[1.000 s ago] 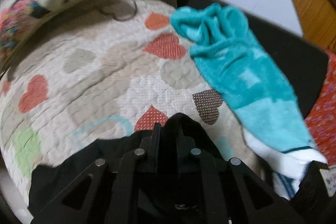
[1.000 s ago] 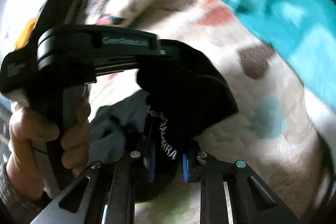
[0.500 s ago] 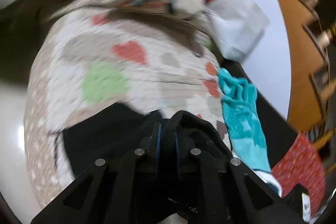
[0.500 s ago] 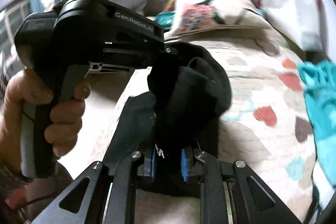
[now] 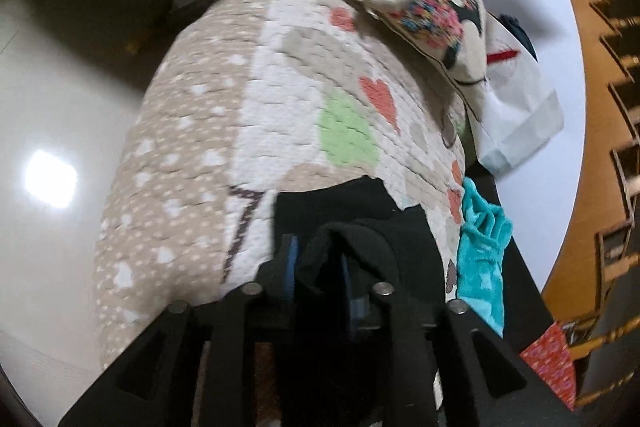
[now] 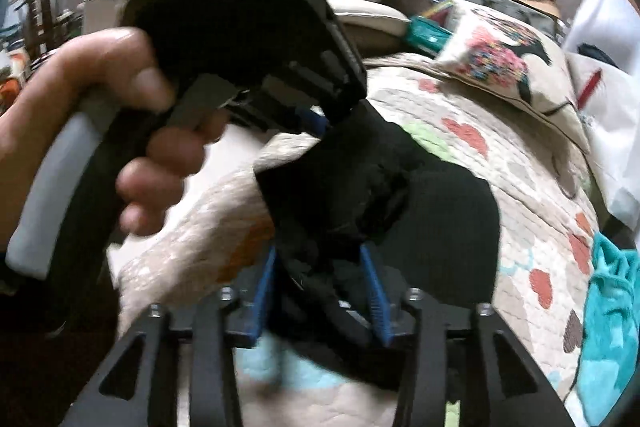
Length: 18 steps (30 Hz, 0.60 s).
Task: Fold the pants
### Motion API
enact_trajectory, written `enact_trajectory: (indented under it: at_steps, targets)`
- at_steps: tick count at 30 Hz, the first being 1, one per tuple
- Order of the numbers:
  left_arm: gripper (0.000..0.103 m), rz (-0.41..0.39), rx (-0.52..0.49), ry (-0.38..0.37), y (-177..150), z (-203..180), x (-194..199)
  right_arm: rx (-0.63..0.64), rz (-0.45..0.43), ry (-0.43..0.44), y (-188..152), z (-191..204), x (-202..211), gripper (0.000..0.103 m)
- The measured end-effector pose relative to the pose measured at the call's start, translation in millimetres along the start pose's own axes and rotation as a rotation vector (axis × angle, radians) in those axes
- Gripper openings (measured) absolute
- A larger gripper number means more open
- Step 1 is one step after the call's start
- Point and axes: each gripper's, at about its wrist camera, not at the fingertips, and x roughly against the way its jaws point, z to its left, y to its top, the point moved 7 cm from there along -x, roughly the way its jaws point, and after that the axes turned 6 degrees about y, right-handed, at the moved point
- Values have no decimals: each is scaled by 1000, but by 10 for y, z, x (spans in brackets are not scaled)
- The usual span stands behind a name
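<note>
The black pants [image 5: 352, 215] lie on a heart-patterned quilt [image 5: 260, 107], partly lifted. My left gripper [image 5: 318, 267] is shut on a bunched fold of the pants. In the right wrist view the pants [image 6: 448, 227] hang between both grippers. My right gripper [image 6: 324, 291] has its blue pads spread a little with a thick bunch of black cloth between them. The left gripper [image 6: 320, 117], held by a hand, shows in the right wrist view, gripping the cloth's upper end.
A teal towel [image 5: 482, 259] lies on the quilt's right side and also shows in the right wrist view [image 6: 612, 327]. A patterned cushion [image 5: 436, 7] and a white bag [image 5: 516, 115] sit at the far end. The floor [image 5: 52, 147] lies left of the bed.
Both grippers have swung left with the pants, toward the bed's left edge. The right gripper's pads have spread wider around the cloth.
</note>
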Motion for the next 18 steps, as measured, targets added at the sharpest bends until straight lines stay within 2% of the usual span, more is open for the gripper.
enact_trajectory:
  at_steps: [5,9,10,14,17,18]
  targets:
    - [27,-4,45,83,-55,216,163,51,37,83,-143,215,97,50]
    - [27,-41,58,200,-89,288,324,59,32,104,-204,170,338,50]
    - [27,-62,45,205,-96,232,372,47,27,104,-212,106,415,50]
    - [29,-127,-12,141,-127,-146,447,-77,-8,84,-176,-280,628,50]
    - [52,-135,-4,106,-125,-334,330,-249,-22,96,-129,-664,599,51]
    - [54,-125,11,110,-128,-323,250,-296,-24,111,-137,-750,566,51]
